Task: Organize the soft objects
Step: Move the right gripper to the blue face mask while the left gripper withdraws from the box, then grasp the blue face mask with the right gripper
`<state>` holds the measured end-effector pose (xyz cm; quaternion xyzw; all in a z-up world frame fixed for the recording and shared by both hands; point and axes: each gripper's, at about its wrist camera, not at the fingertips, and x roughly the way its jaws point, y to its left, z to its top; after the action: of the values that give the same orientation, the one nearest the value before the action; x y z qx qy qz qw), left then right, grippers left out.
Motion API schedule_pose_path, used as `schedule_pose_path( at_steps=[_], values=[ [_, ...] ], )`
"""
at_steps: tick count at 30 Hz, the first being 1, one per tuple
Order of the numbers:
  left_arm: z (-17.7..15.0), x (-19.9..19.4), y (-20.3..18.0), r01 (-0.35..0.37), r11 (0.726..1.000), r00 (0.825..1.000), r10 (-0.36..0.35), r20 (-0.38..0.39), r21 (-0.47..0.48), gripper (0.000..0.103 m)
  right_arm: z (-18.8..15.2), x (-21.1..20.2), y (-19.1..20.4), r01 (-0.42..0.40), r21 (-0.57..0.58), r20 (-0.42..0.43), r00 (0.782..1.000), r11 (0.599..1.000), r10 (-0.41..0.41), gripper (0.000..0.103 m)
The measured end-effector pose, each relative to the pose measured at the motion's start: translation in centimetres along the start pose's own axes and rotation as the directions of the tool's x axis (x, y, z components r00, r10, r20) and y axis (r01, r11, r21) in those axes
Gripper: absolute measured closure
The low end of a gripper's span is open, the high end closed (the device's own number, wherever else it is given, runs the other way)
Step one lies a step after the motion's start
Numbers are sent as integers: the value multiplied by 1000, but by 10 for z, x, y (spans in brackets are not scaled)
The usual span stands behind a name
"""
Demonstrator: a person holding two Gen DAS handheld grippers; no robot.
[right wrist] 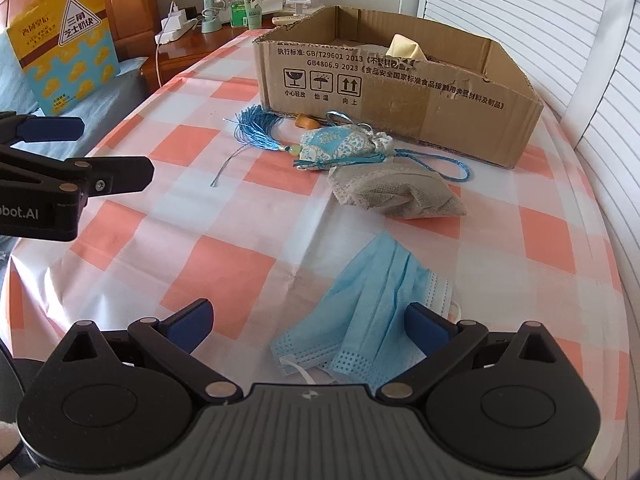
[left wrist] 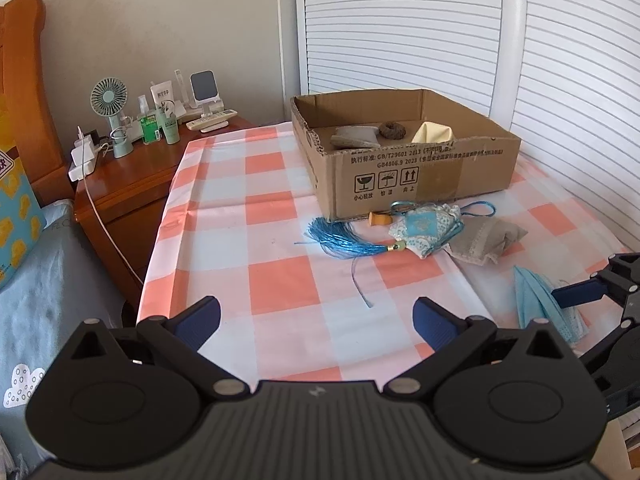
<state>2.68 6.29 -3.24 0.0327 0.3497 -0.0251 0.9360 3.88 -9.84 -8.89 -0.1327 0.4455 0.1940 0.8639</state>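
Observation:
A cardboard box [left wrist: 424, 184] [right wrist: 400, 96] stands at the back of the checked table; inside lie a grey pouch [left wrist: 354, 138], a brown ring [left wrist: 393, 129] and a cream cloth [left wrist: 434, 133] [right wrist: 406, 46]. In front of it lie a blue sachet [left wrist: 424, 230] [right wrist: 340, 148] with a tassel [left wrist: 340, 240] [right wrist: 258, 130], a grey mesh bag [left wrist: 486, 238] [right wrist: 396, 194] and a blue face mask [left wrist: 538, 304] [right wrist: 368, 312]. My left gripper [left wrist: 316, 320] is open over bare cloth. My right gripper [right wrist: 308, 322] is open, with the mask's near end between its fingers.
A wooden nightstand [left wrist: 132, 188] at the left holds a small fan [left wrist: 110, 100], bottles, remotes and a power strip. A bed with a yellow-blue package [right wrist: 64, 40] lies left of the table. White louvred doors [left wrist: 400, 24] stand behind the box.

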Motion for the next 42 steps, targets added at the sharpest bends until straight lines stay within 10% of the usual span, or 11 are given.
schedule_pose_path(
  at_steps=[9, 26, 42],
  values=[
    [0, 2, -7, 11, 1000, 1000, -11, -8, 14, 1, -10, -6, -23, 39, 21, 31, 999, 999, -40, 4],
    [2, 8, -18, 46, 998, 999, -45, -30, 32, 1, -20, -18, -50, 116, 90, 81, 989, 989, -123, 60],
    [32, 29, -68, 276, 946, 961, -276, -25, 171, 1, -30, -21, -64, 125, 66, 142, 981, 990, -133, 61]
  ],
)
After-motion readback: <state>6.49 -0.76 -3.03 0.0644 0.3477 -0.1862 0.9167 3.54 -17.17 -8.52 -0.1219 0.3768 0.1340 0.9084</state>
